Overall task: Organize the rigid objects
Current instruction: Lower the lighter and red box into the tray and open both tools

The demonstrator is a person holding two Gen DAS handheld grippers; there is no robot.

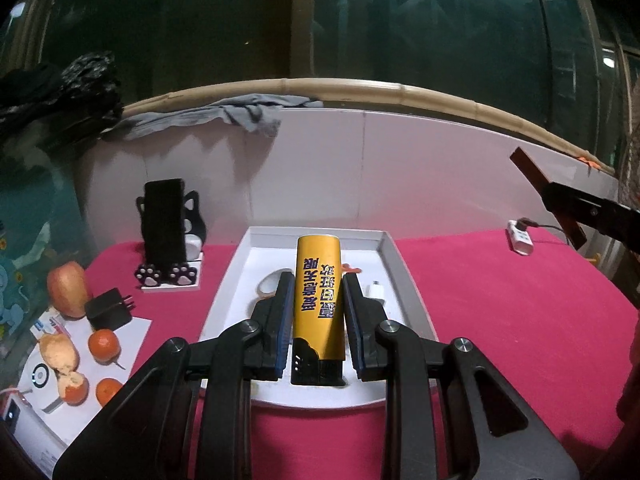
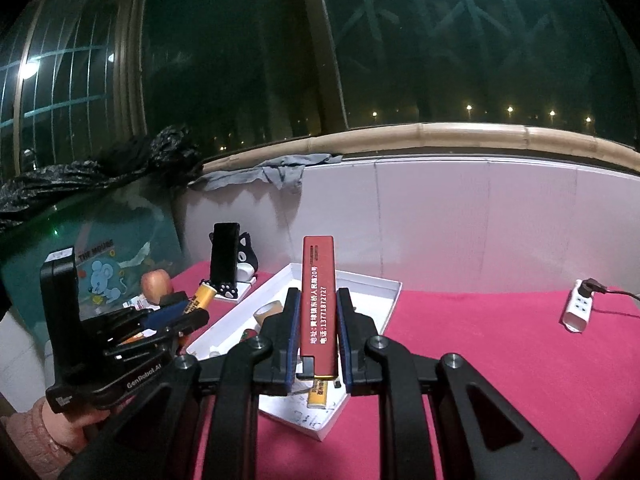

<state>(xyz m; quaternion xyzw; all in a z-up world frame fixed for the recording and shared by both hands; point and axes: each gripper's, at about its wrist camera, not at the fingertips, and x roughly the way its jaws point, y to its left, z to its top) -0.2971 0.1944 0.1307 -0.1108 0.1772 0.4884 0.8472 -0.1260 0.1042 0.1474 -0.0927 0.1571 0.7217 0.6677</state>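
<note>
Fingers (image 1: 316,280) clamping yellow lighter (image 1: 318,300), above tray (image 1: 404,280)

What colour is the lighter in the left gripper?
Yellow lighter with dark lettering, black base; clearest in the left wrist view.

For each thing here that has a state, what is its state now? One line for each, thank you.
left gripper: jaws shut on the yellow lighter
yellow lighter: held above the white tray
right gripper: jaws shut on the red lighter
red lighter: held upright over the tray
white tray: open, holds small items
white power strip: cable plugged in
phone: propped in cat stand, screen dark
</note>
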